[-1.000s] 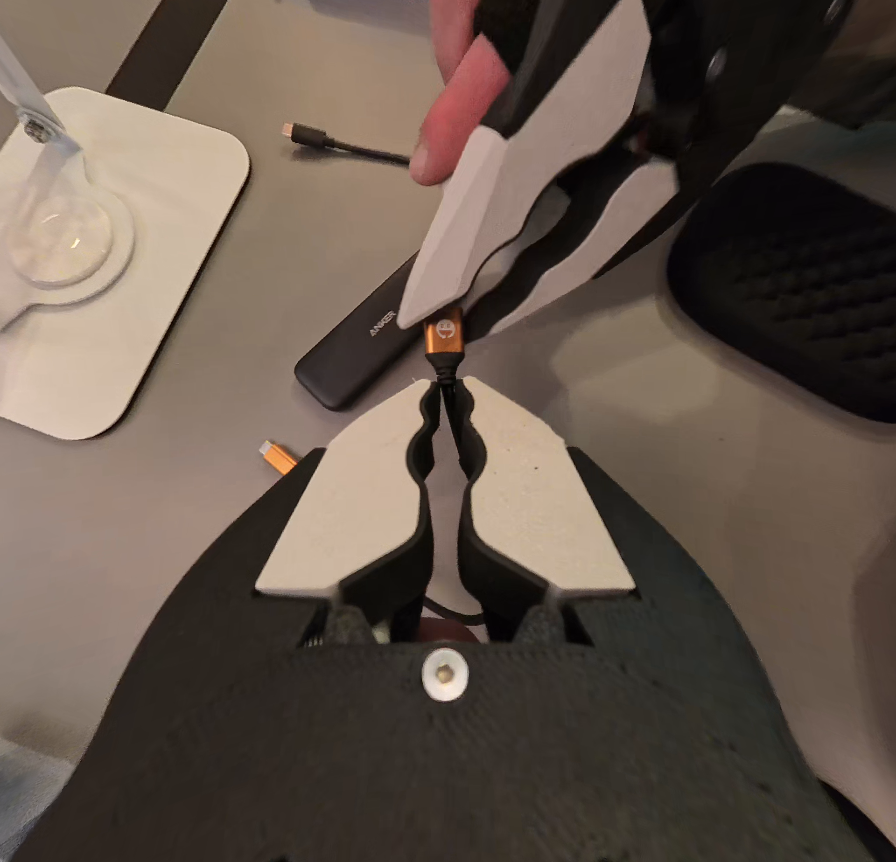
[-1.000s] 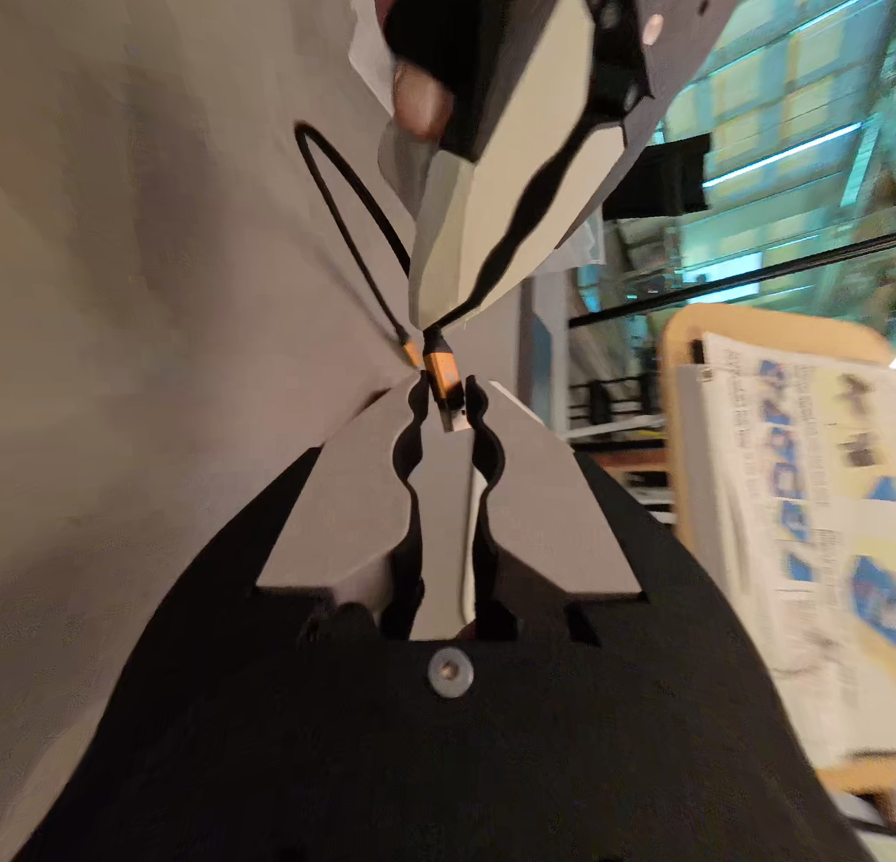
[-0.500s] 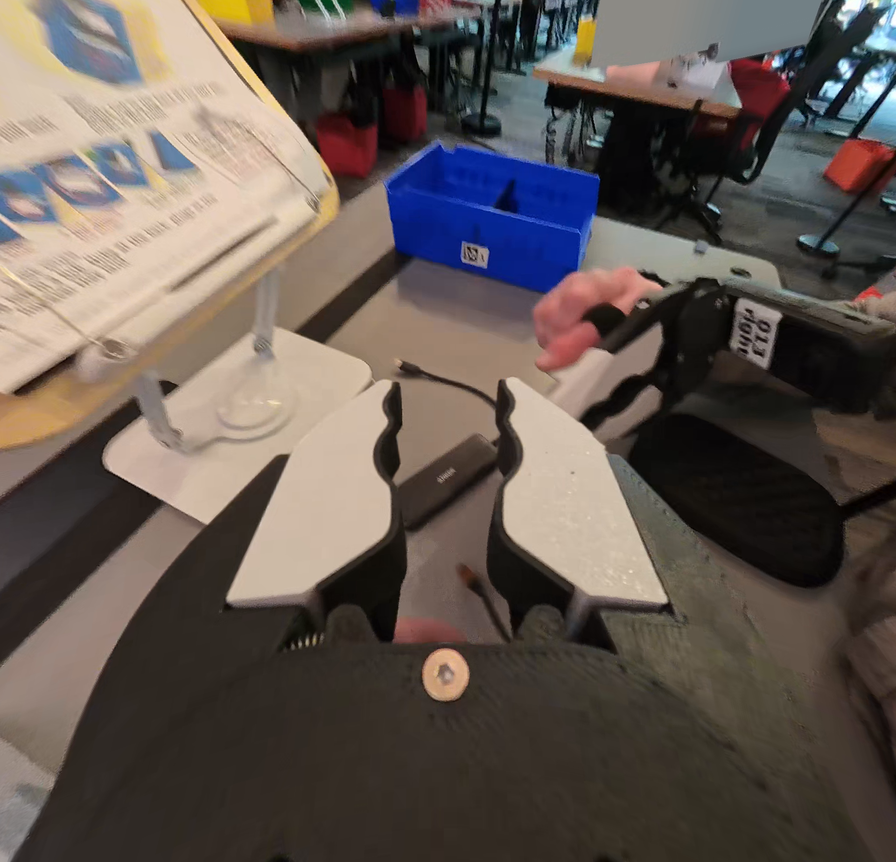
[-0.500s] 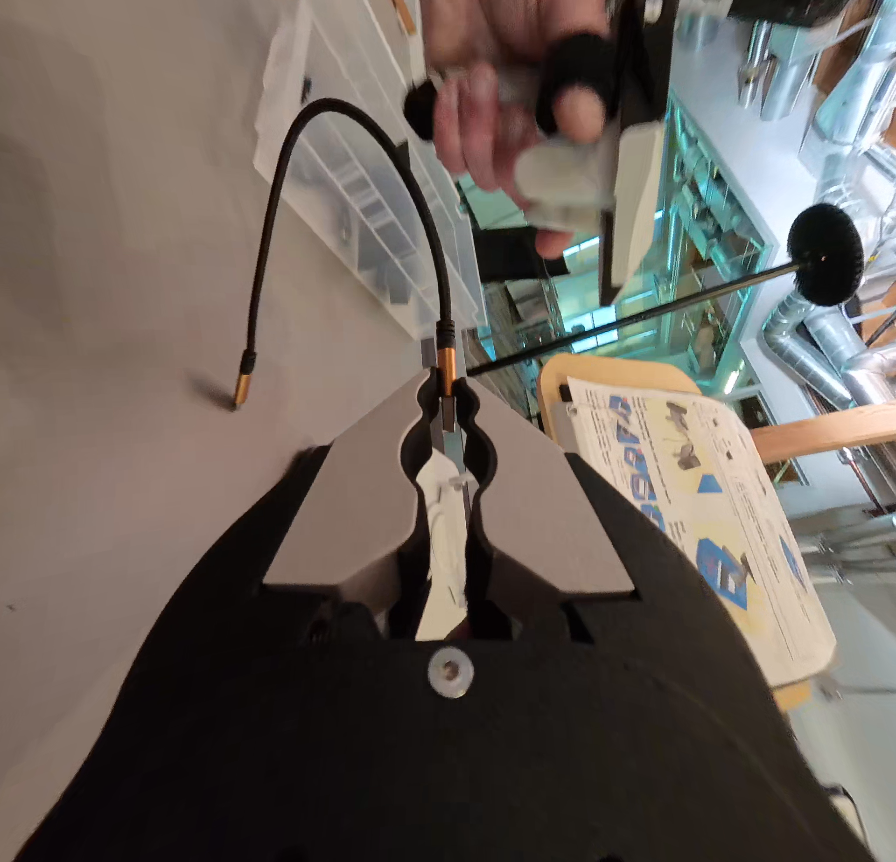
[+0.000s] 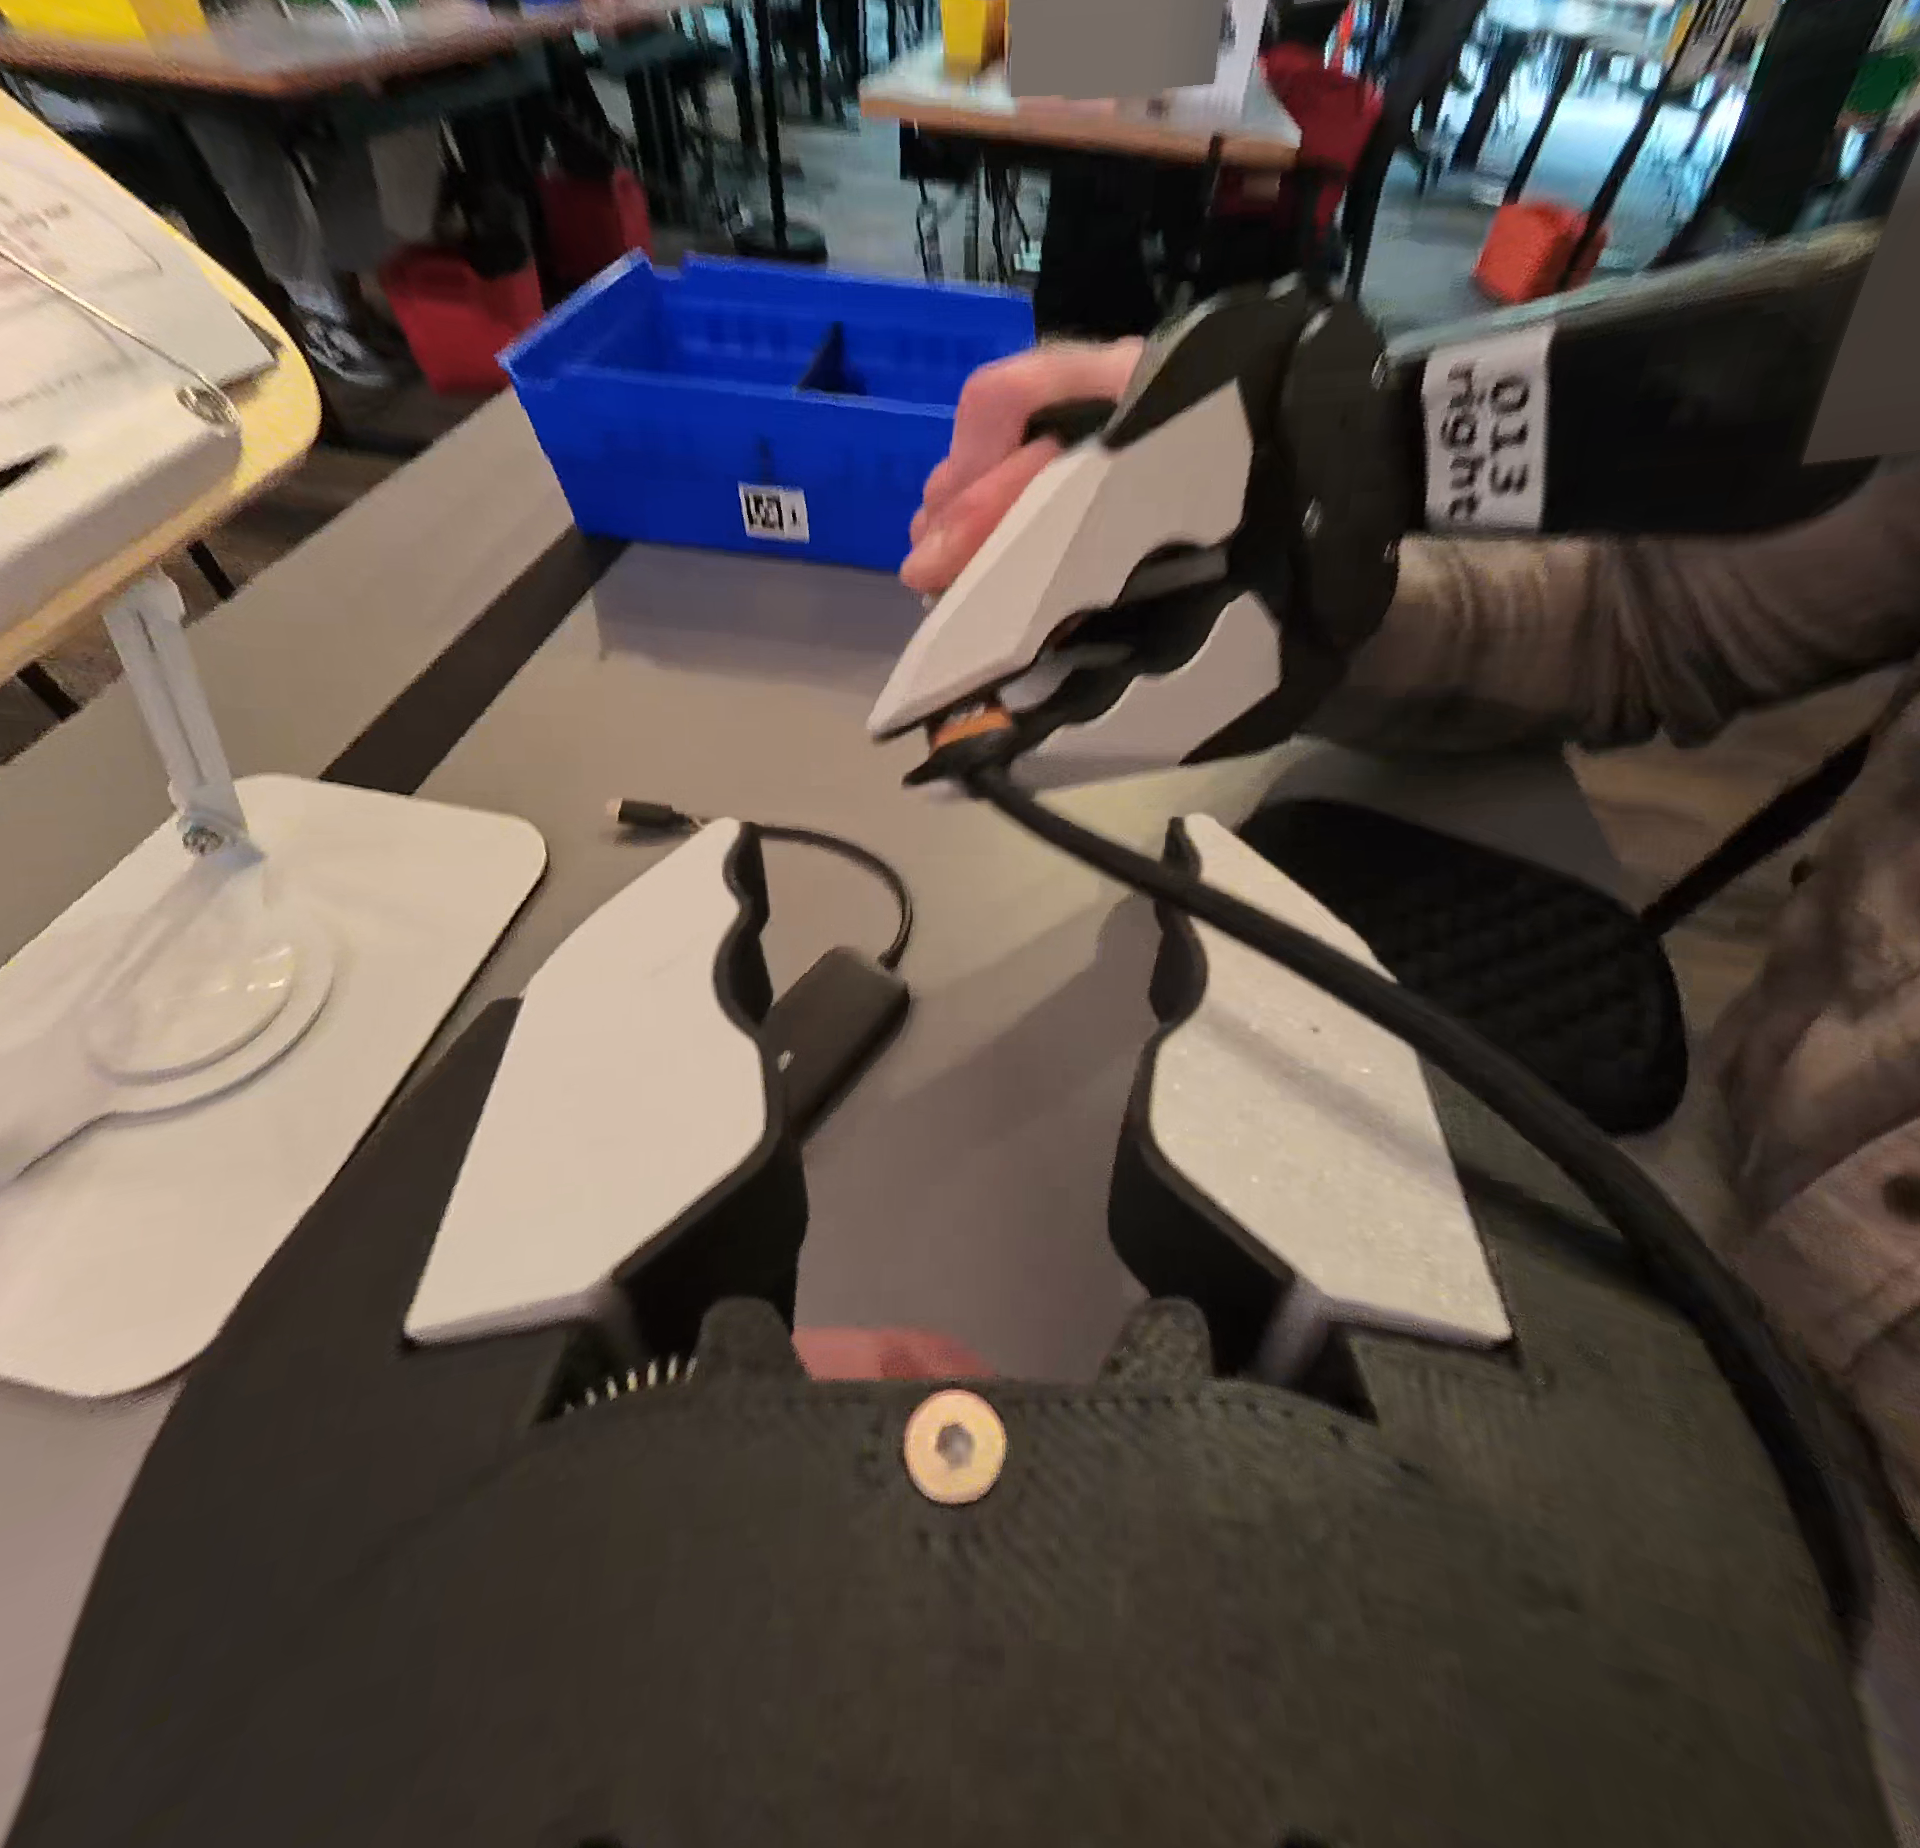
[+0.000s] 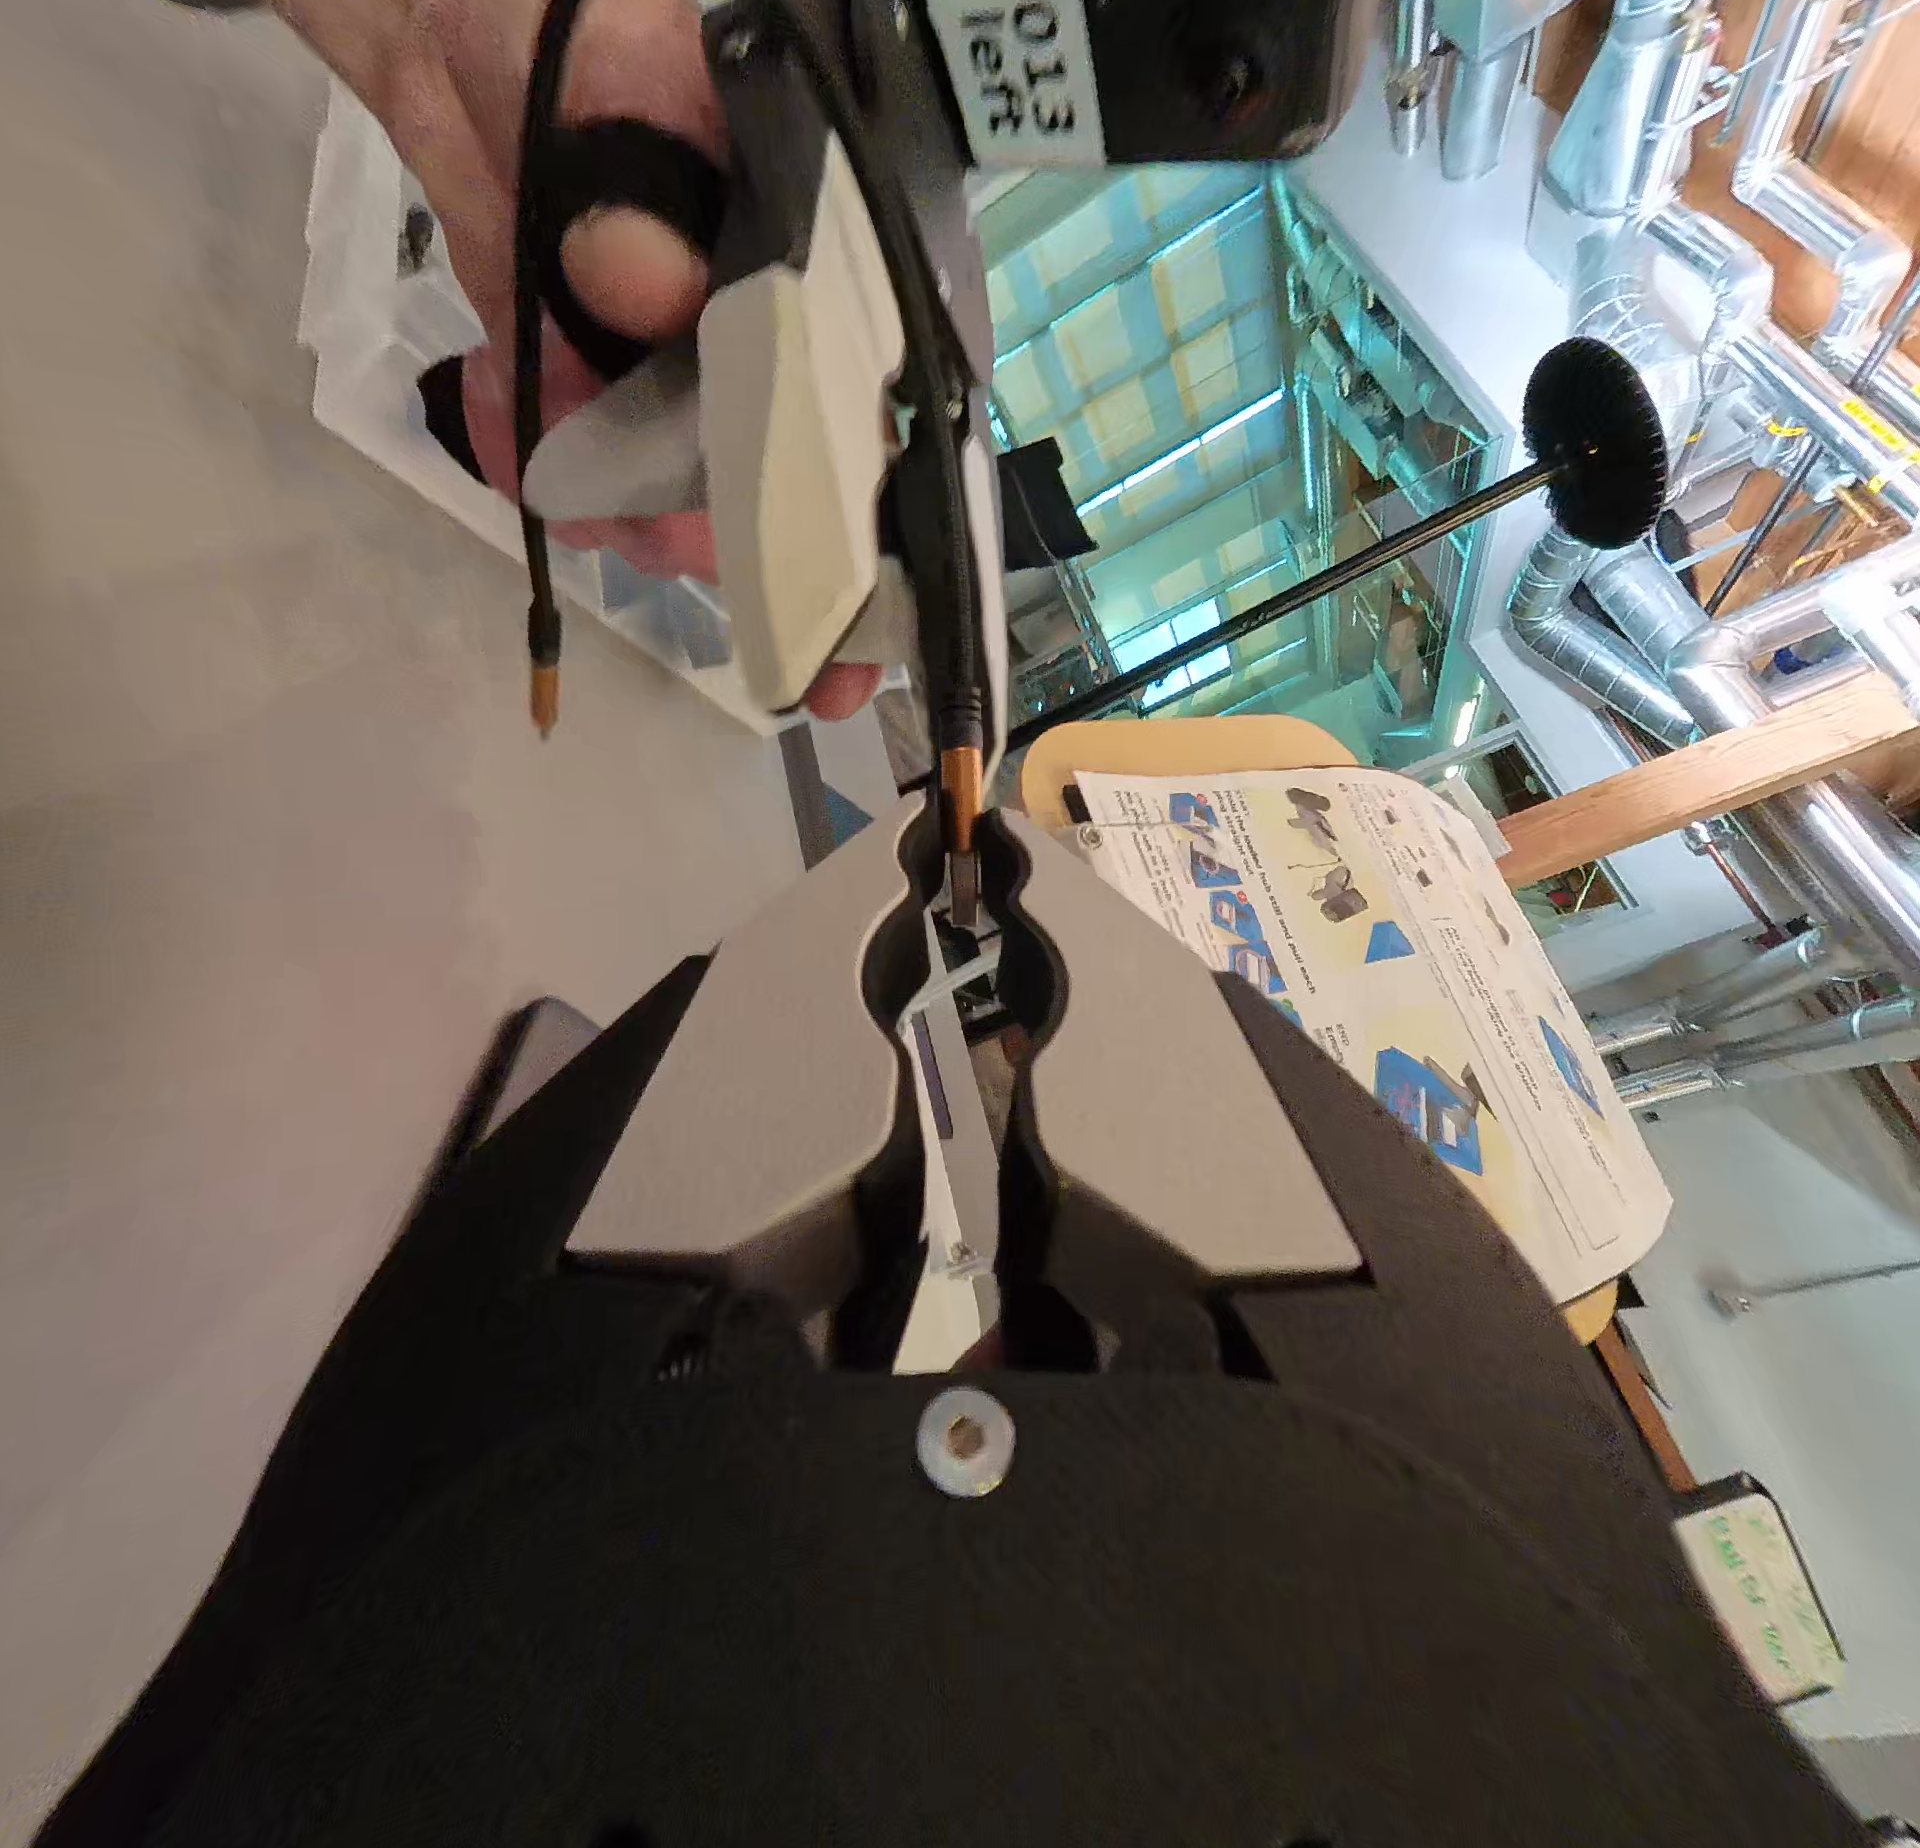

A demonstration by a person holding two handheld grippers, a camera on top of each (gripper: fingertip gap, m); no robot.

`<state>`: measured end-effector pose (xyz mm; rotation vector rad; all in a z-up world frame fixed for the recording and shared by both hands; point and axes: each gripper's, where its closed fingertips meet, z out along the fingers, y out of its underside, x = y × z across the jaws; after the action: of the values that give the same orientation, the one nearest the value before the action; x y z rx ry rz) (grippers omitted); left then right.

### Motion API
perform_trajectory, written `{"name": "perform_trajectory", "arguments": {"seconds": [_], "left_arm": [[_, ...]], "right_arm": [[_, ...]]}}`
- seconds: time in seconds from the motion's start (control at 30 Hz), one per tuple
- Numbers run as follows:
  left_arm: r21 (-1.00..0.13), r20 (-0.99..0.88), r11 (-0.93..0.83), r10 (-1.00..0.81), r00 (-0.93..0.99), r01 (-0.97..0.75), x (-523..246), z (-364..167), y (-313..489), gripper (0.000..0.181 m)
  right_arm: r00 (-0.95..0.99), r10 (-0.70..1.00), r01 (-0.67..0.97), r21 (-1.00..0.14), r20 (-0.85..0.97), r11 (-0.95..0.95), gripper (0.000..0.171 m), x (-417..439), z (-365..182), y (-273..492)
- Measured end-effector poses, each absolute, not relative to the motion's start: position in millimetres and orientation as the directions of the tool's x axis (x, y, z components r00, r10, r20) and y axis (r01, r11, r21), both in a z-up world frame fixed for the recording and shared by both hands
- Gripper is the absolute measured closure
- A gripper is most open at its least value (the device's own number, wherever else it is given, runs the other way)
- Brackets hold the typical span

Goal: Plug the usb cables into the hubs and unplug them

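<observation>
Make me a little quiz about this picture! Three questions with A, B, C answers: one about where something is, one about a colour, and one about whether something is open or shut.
1. Where is the black hub?
A. Lying on the grey table
B. Inside the blue bin
C. Held in a gripper

2. What colour is the plug on the cable that the right gripper holds?
A. Green
B. Orange
C. White

3. How is the left gripper?
A. Shut on the cable
B. Shut on the hub
C. Open and holding nothing

Answers:
1. A, the hub lies flat on the table beyond the left gripper's fingers.
2. B, an orange sleeve sits between the right gripper's fingertips.
3. C, its fingers stand wide apart with only table between them.
</observation>
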<state>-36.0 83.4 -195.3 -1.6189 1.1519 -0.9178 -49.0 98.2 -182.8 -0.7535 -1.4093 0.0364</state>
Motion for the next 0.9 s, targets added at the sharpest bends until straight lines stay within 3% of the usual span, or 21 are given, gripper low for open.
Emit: {"name": "perform_trajectory", "arguments": {"seconds": [0.1,0.17,0.43,0.7,0.9], "left_arm": [[-0.977,0.065,-0.127,-0.94,0.334,-0.169,-32.9,-179.8,85.5,0.112],[-0.983,0.051,-0.113,-0.922,0.383,-0.142,-33.6,-175.3,91.5,0.129],[-0.972,0.091,-0.171,-0.903,0.42,-0.158,-25.8,-181.9,92.8,0.153],[-0.976,0.185,-0.217,-0.892,0.413,-0.031,-22.9,-173.9,91.7,0.146],[-0.983,0.173,-0.182,-0.874,0.455,0.024,-25.2,-169.0,95.2,0.162]], "right_arm": [[0.161,0.393,0.463,-0.421,0.905,0.78,0.168,-47.5,-188.9,103.8],[0.151,0.356,0.495,-0.382,0.922,0.78,0.168,-45.4,-186.9,106.9],[0.149,0.224,0.543,-0.269,0.963,0.795,0.167,-41.9,-175.1,107.8],[0.124,0.153,0.564,-0.197,0.98,0.802,0.168,-42.2,-172.3,106.6],[0.139,0.164,0.564,-0.214,0.977,0.797,0.167,-41.7,-170.0,106.3]]}}
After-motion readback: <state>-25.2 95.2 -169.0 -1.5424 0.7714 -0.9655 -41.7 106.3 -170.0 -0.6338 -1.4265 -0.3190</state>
